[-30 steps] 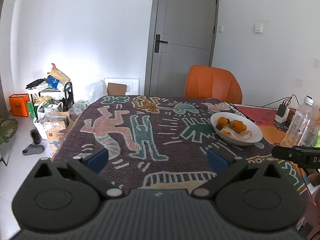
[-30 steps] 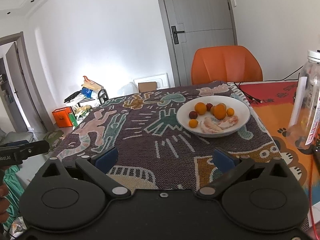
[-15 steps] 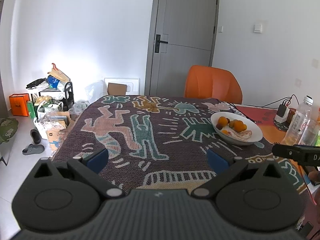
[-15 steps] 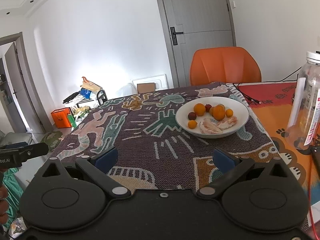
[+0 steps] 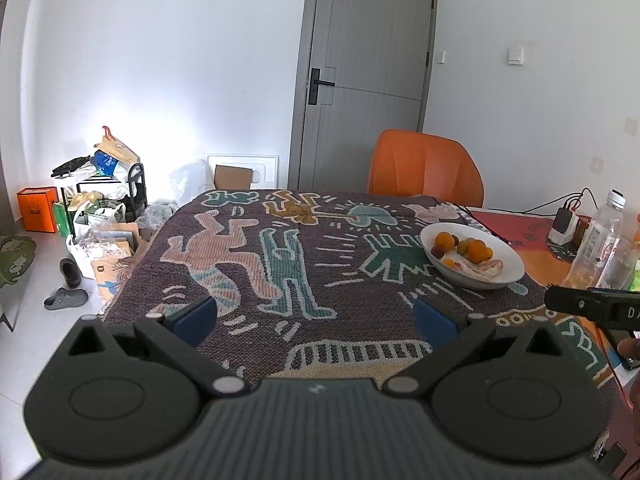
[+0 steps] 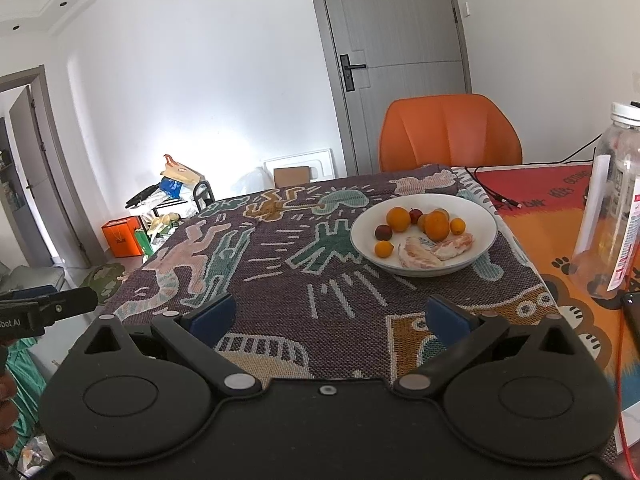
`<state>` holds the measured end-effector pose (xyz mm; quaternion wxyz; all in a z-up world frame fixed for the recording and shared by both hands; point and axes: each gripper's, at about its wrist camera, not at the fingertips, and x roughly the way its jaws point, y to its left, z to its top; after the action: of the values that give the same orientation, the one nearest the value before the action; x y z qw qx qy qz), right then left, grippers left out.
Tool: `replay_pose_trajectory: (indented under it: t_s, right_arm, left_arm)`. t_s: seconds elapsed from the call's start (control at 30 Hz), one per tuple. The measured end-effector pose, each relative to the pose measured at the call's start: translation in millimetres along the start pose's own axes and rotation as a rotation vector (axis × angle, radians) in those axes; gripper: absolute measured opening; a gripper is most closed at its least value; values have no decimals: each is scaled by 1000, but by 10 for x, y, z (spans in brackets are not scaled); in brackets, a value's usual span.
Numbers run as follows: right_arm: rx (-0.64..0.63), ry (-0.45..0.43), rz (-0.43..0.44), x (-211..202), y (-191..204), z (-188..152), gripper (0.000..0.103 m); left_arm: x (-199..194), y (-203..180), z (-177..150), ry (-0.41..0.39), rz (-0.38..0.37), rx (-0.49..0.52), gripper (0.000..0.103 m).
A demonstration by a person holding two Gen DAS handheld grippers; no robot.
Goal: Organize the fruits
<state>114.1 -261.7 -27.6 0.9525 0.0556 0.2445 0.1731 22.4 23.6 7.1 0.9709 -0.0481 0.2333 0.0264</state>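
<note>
Both grippers, left (image 5: 314, 316) and right (image 6: 330, 316), hover over the patterned cloth (image 6: 280, 264) on the desk, jaws spread wide with nothing between them. Ahead of the right gripper, well apart from it, sits a white bowl (image 6: 476, 216) of fruit (image 6: 436, 226): oranges, small dark plums and peeled pieces. Behind it stands an orange chair (image 6: 450, 132); a bottle (image 6: 608, 208) stands to its right.

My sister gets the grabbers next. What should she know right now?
Left hand-held gripper: open, empty, above the patterned cloth.
Right hand-held gripper: open, empty, facing the white bowl.
All the fruit sits mixed in that bowl: oranges, small dark plums, peeled pieces.
Done: nothing picked up.
Left: all the organizing.
</note>
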Motion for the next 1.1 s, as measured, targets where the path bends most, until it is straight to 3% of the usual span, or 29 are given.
replay_pose_trajectory:
  t_s: [1.1]
  right_arm:
    - [4,5,1,2,-12,-7,103]
  left_arm:
    - [65,-59,-23,22,-4,-2,103]
